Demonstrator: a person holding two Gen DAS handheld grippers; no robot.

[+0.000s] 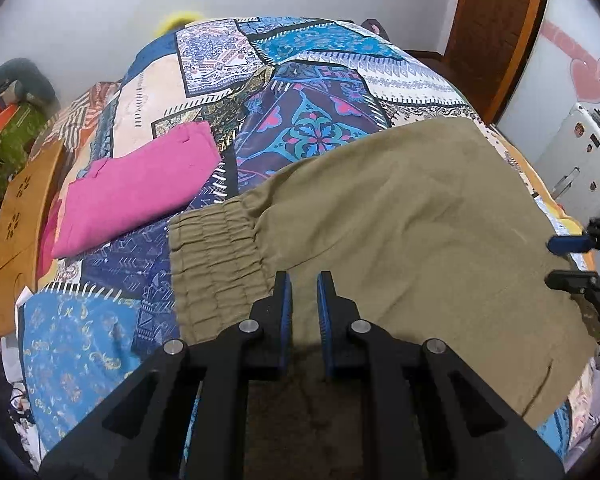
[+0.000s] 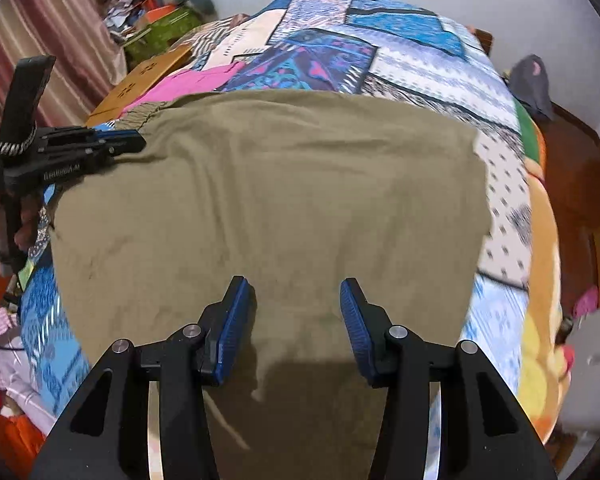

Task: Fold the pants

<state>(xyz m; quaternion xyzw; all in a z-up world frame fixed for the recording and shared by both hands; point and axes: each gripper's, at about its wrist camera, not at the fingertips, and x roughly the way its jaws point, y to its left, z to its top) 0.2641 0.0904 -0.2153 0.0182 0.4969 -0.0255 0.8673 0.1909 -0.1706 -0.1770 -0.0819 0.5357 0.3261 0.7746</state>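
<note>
Patchwork bed, khaki pants near edge, pink pants apart

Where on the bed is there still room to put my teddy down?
Best room is the far end of the quilt, beyond the khaki pants and the pink cloth. A smaller bare patch lies near the left corner, under the pink cloth and beside the waistband. The middle is crowded: pants and both grippers.

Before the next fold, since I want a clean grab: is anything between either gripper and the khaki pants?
Nothing visible. The left gripper and right gripper hang open directly over the khaki pants; the folded pink garment lies apart on the bedspread.
</note>
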